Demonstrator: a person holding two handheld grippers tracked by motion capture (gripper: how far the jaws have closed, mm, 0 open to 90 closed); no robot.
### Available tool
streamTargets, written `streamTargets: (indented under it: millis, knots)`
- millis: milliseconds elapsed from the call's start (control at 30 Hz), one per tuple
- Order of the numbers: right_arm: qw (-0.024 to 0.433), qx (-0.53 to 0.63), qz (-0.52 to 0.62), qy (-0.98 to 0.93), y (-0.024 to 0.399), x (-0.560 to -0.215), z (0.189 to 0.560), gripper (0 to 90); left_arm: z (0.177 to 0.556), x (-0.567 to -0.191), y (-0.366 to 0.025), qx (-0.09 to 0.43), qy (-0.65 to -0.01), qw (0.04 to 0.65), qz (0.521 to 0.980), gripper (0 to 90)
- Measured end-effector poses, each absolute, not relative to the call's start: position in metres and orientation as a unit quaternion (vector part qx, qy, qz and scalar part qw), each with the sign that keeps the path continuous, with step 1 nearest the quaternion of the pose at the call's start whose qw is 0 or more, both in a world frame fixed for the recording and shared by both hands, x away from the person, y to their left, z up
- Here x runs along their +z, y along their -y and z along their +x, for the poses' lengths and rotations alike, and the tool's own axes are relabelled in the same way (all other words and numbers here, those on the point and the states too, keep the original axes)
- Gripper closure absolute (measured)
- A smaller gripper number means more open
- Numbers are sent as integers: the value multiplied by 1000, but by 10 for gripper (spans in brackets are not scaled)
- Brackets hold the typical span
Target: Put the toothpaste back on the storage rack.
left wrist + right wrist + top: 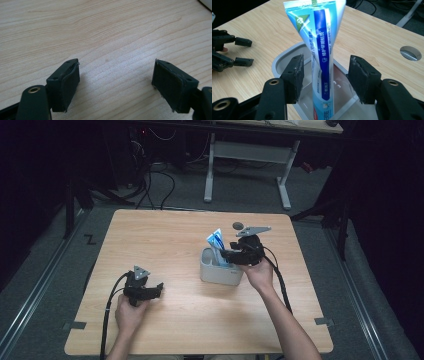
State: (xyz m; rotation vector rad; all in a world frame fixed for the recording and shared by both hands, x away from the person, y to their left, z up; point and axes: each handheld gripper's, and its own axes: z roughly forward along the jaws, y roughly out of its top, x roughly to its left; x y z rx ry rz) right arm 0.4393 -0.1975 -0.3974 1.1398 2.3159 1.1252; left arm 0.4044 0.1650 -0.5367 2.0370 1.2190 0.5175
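**White tub holds the tube upright**

Pale wood is the surface point(165, 240) you are working on, and near its middle stands a white tub point(220, 270) with rounded corners. One thing sits in it: a blue-and-white tube point(322, 50), standing on its lower end inside the tub and leaning a little, its flat crimped end sticking up well above the rim.

Your right hand-held gripper point(325, 77) is at the tub's right side, reaching over the rim. Its jaws stand apart on either side of the tube, and neither pad presses on it; there is a clear gap on both sides. The tube rests in the tub by itself.

Your left hand-held gripper point(116, 82) is well apart from the tub, low over the near left part of the surface. Its jaws are spread wide, with bare wood between them.

A round grey cover point(410, 53) is set into the surface beyond the tub.
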Motion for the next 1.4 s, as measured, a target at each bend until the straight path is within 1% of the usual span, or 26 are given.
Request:
streamTargets:
  millis: [733,1233,1400]
  knots:
    - [176,404,411,-798,217,-391,435,450,404,-537,-165,200,-470,348,786,223]
    - [190,411,412,-790,235,-382,425,450,404,-537,-165,199,-470,349,786,223]
    - [186,419,416,-785,241,-381,421,452,404,-537,-165,199,-470,348,787,223]
